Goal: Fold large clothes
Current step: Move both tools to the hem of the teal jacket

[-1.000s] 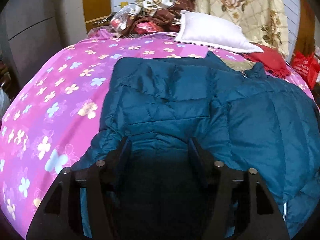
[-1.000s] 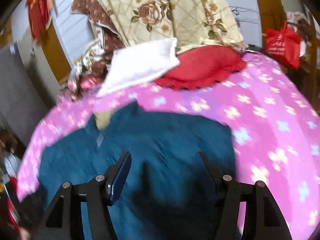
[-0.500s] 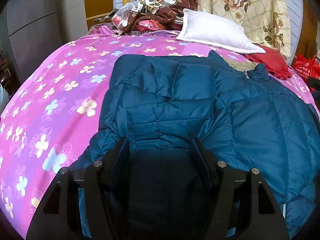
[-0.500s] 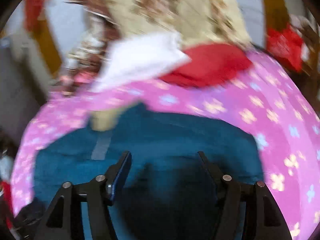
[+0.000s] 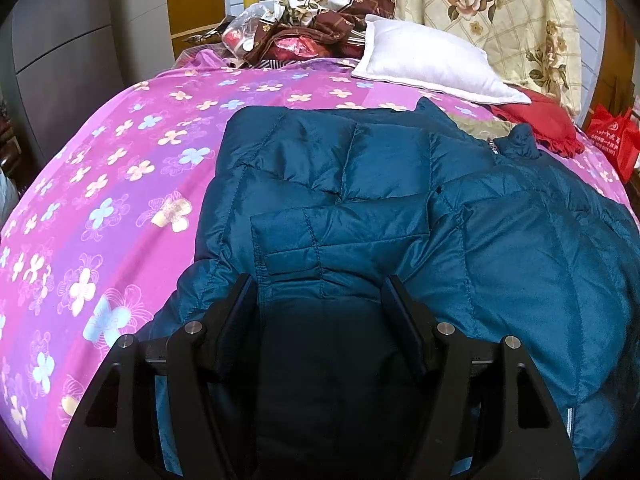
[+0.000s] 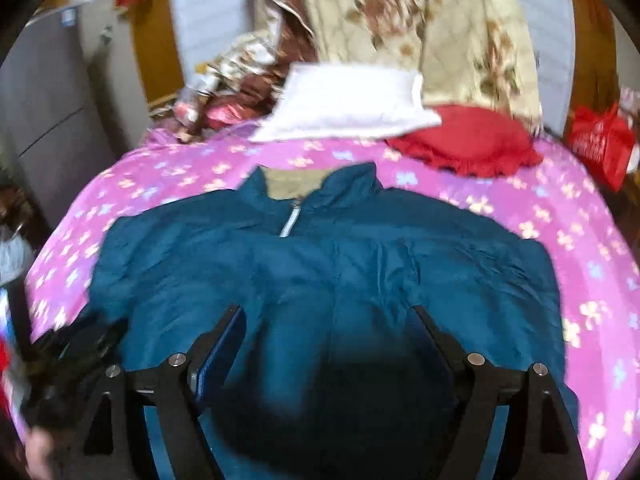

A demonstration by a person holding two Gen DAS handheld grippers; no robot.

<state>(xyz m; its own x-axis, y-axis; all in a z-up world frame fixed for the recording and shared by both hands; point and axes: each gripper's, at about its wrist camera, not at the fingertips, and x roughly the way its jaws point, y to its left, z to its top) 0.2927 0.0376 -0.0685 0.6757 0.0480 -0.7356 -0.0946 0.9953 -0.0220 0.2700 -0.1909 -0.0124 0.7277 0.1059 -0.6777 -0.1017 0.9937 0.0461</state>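
A teal quilted jacket (image 5: 400, 208) lies front up on a pink flowered bedspread (image 5: 100, 184), one sleeve folded across its body. My left gripper (image 5: 320, 296) hovers low over the jacket's near left part, its jaws apart and nothing pinched between them. In the right wrist view the jacket (image 6: 320, 264) is spread wide, with collar and zipper (image 6: 290, 220) at the far side. My right gripper (image 6: 330, 316) is above the jacket's middle with its jaws opening and only fabric below them, none between the pads.
A white pillow (image 5: 432, 64), a red cushion (image 5: 536, 120) and a heap of patterned cloth (image 5: 320, 20) sit at the bed's far end. A rose-print blanket (image 5: 492, 20) hangs behind. A red bag (image 5: 612, 140) is at far right, grey cabinets (image 5: 60, 60) at left.
The right gripper swung left from the jacket's right edge to over its middle, bringing collar and zipper into view, and its jaws spread wider. The left gripper stayed put.
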